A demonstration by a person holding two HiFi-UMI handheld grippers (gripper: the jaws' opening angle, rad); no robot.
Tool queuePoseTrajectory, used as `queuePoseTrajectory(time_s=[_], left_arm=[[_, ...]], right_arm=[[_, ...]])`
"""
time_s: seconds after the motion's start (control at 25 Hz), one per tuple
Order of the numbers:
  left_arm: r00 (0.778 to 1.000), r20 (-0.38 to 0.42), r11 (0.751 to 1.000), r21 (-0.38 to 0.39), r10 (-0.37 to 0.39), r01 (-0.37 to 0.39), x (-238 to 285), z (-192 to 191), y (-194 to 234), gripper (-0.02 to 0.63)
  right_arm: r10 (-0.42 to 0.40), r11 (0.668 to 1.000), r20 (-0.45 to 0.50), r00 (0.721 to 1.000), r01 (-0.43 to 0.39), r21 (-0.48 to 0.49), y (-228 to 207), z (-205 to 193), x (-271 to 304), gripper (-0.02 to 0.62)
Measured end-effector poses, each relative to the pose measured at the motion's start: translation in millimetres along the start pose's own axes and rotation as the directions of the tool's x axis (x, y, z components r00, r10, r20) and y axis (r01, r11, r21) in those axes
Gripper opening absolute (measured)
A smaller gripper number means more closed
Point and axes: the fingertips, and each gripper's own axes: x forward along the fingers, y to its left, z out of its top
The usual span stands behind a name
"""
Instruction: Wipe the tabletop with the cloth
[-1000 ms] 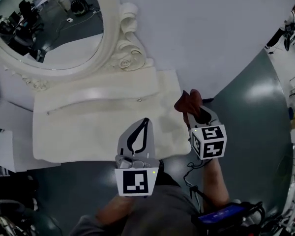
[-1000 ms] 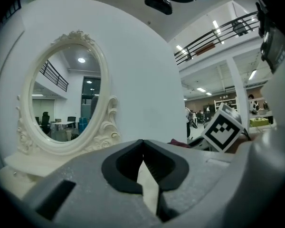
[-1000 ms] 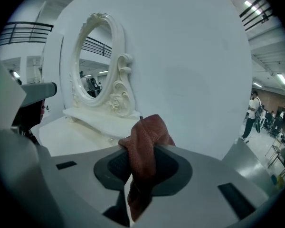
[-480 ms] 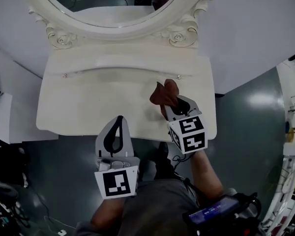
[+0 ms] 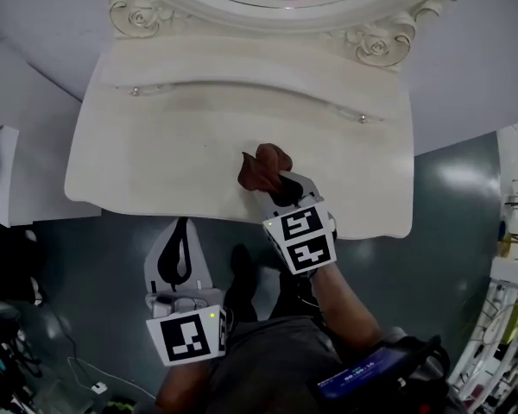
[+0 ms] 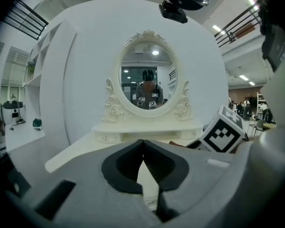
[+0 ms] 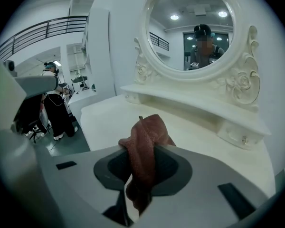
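The right gripper [image 5: 281, 190] is clamped on the brown cloth [image 5: 261, 167] over the vanity tabletop [image 5: 155, 145] front edge, the left gripper [image 5: 182, 227] is closed, empty and off-table, and wiping is judged not yet started.

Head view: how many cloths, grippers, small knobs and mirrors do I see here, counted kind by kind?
cloth: 1
grippers: 2 (left gripper, right gripper)
knobs: 2
mirror: 1
Total: 6
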Motion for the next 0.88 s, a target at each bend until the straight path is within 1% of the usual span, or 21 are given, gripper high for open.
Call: queuePoseTrajectory(time_s=[0.16,0.36,0.52,0.88], left_arm=[[0.999,-0.054,1.000,-0.007,-0.002,0.001,1.4,-28.5,10.8,0.014],[0.994,-0.097,0.999,-0.007,-0.039,0.039,7.5,-55.0,9.3,0.014],[0.993,-0.104,0.998,0.006,-0.064,0.065,13.6,-59.3,2.2,0.014],[0.988,-0.096,0.991,0.033,-0.123,0.127,17.6,-51.0,-35.8,0.014]], right_arm=[[0.029,0.999,-0.039,0.999,-0.028,0.028,18.9,-23.0,25.4,0.080],[0.015,0.999,-0.059,0.998,-0.013,0.046,24.9,-43.4,39.8,0.080],[0.015,0.998,-0.041,0.999,-0.013,0.064,25.6,-47.1,41.0,0.080],[-0.027,0.994,-0.036,0.999,0.031,0.107,-0.6,-68.8,11.3,0.080]])
